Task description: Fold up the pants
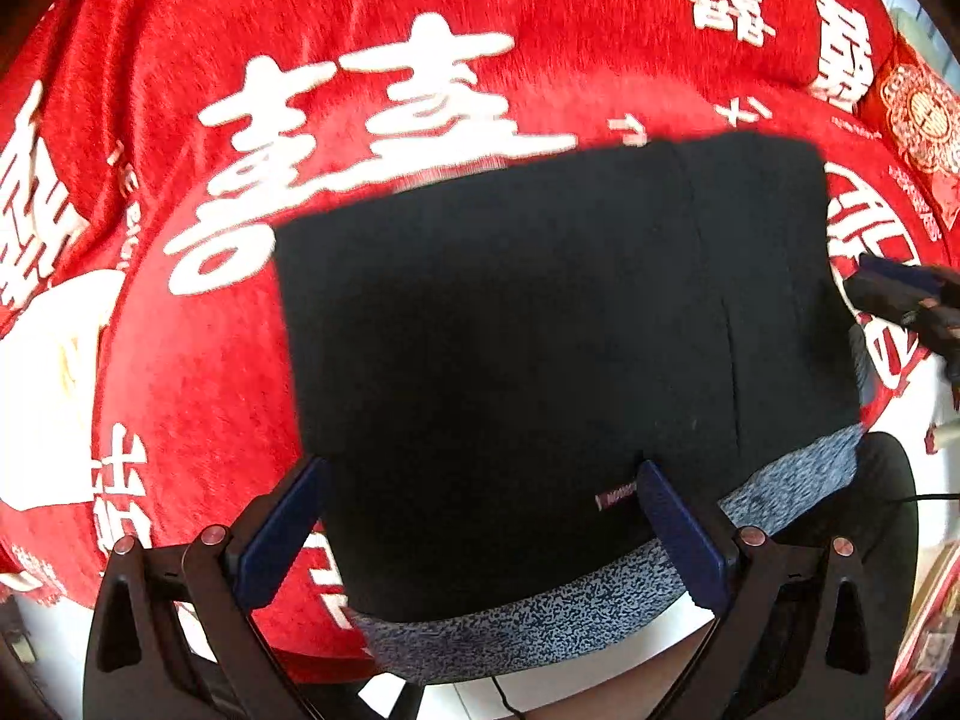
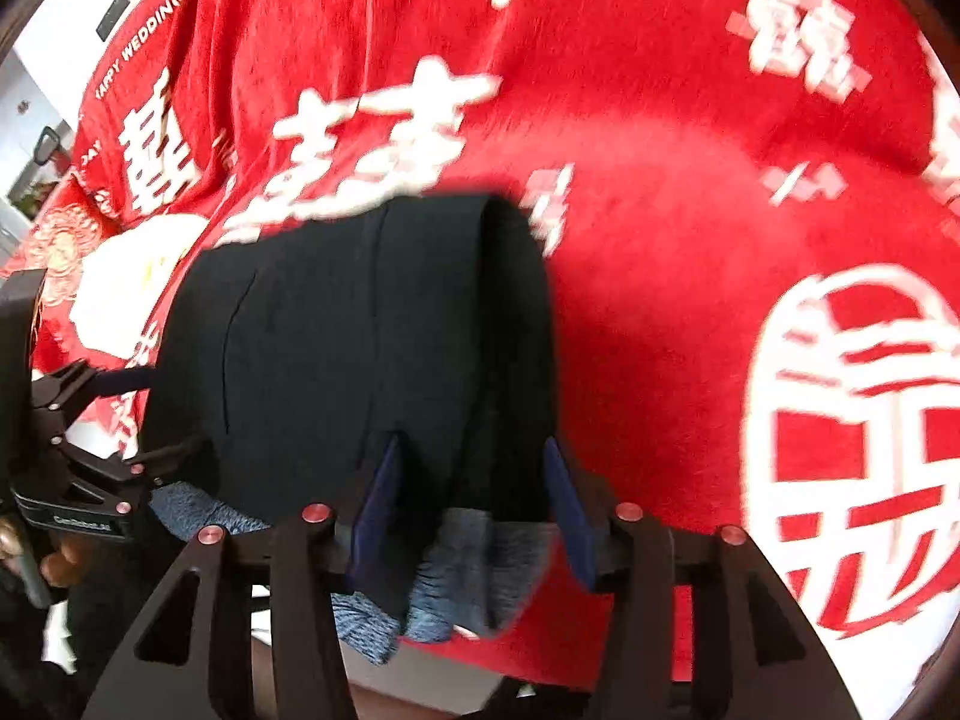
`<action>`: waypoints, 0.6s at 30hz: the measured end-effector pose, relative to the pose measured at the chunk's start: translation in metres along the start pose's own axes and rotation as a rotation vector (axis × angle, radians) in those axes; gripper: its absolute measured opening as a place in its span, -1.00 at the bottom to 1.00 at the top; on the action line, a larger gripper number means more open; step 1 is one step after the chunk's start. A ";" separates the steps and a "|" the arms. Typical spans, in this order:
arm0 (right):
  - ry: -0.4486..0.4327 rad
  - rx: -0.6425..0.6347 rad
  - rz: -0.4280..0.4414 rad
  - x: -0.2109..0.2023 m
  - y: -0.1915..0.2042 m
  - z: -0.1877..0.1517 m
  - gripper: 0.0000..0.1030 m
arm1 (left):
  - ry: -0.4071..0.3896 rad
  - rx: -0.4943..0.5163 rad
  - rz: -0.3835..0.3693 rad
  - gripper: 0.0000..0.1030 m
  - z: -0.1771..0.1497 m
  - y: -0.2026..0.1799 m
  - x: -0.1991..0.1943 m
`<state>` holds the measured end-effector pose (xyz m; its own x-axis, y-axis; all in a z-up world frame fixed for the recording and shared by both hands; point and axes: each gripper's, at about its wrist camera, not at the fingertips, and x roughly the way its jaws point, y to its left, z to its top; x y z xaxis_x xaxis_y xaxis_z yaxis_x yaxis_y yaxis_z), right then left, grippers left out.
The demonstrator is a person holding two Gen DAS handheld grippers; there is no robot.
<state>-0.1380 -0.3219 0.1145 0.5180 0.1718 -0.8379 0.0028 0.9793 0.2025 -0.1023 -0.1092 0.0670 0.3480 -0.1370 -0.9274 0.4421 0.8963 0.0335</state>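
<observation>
Pants point(image 1: 540, 330) lie folded on the red cloth point(image 1: 198, 372); left tool point(image 1: 480, 516) spread, right tool point(image 2: 474, 498) half-spread astride the waistband.

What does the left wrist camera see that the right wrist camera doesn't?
Only the left wrist view shows a small red label near the waistband, and the whole flat top of the folded black pants. Only the right wrist view shows the pants' rolled right edge between the right tongs. Both show the speckled blue-grey waistband and the red blanket with white characters.
</observation>
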 end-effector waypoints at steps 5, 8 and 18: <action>-0.133 -0.141 0.058 -0.028 0.035 0.025 0.58 | -0.069 0.006 -0.022 0.98 0.008 -0.005 -0.011; -0.102 -0.204 0.088 -0.003 0.051 0.038 0.58 | -0.040 0.024 -0.014 0.98 0.004 -0.010 0.003; 0.092 -0.091 0.080 0.095 0.032 0.065 0.63 | -0.005 0.011 -0.036 0.98 0.005 -0.004 0.023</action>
<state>-0.0330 -0.2816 0.0741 0.4332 0.2545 -0.8646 -0.1148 0.9671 0.2271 -0.0919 -0.1178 0.0478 0.3363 -0.1710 -0.9261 0.4637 0.8860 0.0047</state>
